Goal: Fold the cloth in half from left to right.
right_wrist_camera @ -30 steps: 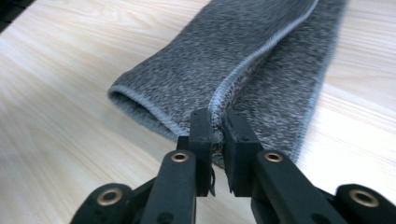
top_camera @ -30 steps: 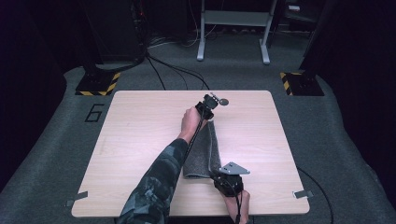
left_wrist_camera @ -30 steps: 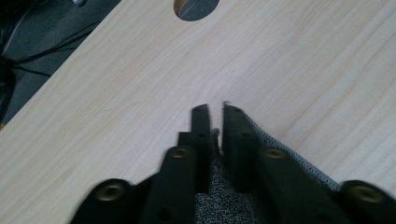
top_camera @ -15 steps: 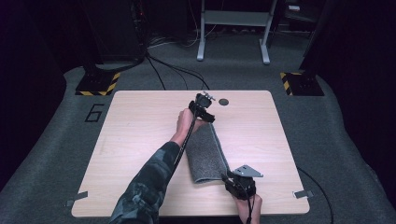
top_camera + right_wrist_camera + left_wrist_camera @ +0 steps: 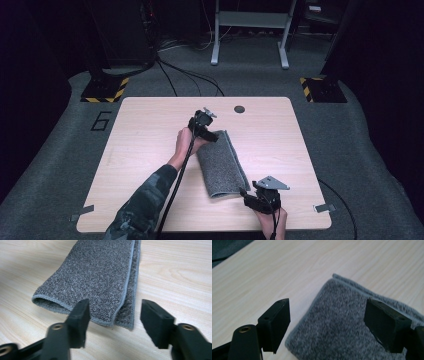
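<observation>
The nubby grey folded towel (image 5: pixel 222 164) lies mid-table (image 5: pixel 150 145), its far corner partly hidden behind the left gripper (image 5: pixel 206 131) and hand, while the right gripper (image 5: pixel 252 196) sits just off its near hemmed end, both having just opened, jaws apart, gripping nothing.

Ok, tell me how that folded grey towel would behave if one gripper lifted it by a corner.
The folded grey towel would probably flop and unfold: the right gripper view shows soft layers lying loose on each other. It looks light for its size, thin and flat on the table. Its nubbly pile should grip rather than slip, and it won't roll.
</observation>
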Motion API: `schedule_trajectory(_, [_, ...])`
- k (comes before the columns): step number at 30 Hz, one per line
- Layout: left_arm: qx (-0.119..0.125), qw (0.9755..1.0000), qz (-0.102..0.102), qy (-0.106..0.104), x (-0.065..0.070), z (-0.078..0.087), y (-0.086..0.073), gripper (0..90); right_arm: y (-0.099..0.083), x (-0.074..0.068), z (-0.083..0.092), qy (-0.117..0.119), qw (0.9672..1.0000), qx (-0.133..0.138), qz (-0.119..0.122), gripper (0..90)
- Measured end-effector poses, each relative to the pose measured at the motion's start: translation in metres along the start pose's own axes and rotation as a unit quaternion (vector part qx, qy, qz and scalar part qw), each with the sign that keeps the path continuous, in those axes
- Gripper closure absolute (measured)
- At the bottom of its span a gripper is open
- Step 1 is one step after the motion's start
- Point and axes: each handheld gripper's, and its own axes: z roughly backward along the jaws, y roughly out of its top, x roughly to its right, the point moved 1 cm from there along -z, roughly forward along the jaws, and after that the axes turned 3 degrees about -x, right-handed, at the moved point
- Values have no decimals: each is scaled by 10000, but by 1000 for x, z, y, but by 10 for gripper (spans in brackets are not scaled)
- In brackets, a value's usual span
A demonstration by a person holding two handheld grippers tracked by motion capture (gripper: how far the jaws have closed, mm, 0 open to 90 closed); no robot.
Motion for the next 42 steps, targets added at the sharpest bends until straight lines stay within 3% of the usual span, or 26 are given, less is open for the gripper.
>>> schedule_trajectory(5, [-152, 9999, 9, 14, 3, 0, -25, 206, 11, 6, -6, 59, 10000, -9, -29, 371])
schedule_trajectory(8, [-224, 9997, -24, 112, 3, 0, -38, 205, 24, 11, -17, 93, 9999, -71, 96, 370])
schedule_trajectory(12, [-363, 9992, -4, 151, -2, -4, -48, 211, 36, 17, -38, 56, 9988, -394, 274, 385])
schedule_trajectory(17, [-484, 9987, -22, 181, -10, -14, -51, 220, 36, 19, -60, 25, 9962, -761, 417, 455])
schedule_trajectory(23, [-486, 9986, -67, 211, -16, -25, -50, 218, 33, 10, -64, 97, 9948, -825, 590, 494])
schedule_trajectory(27, [-465, 9986, -79, 249, -21, -28, -47, 198, 31, -1, -66, 164, 9948, -854, 524, 495])
schedule_trajectory(31, [-379, 9992, 67, 143, -22, -21, -50, 163, 30, -7, -65, 235, 9933, -860, 731, 465])
schedule_trajectory(36, [-206, 9997, 137, 3, -17, -1, -57, 151, 38, 1, -57, 193, 9964, -659, 502, 440])
schedule_trajectory(39, [-199, 9998, 38, -73, -6, 11, -63, 152, 43, 7, -58, 132, 9969, -636, 454, 426])
schedule_trajectory(42, [-379, 9991, -174, -68, 7, 11, -74, 156, 43, 9, -62, 61, 9960, -756, 462, 415])
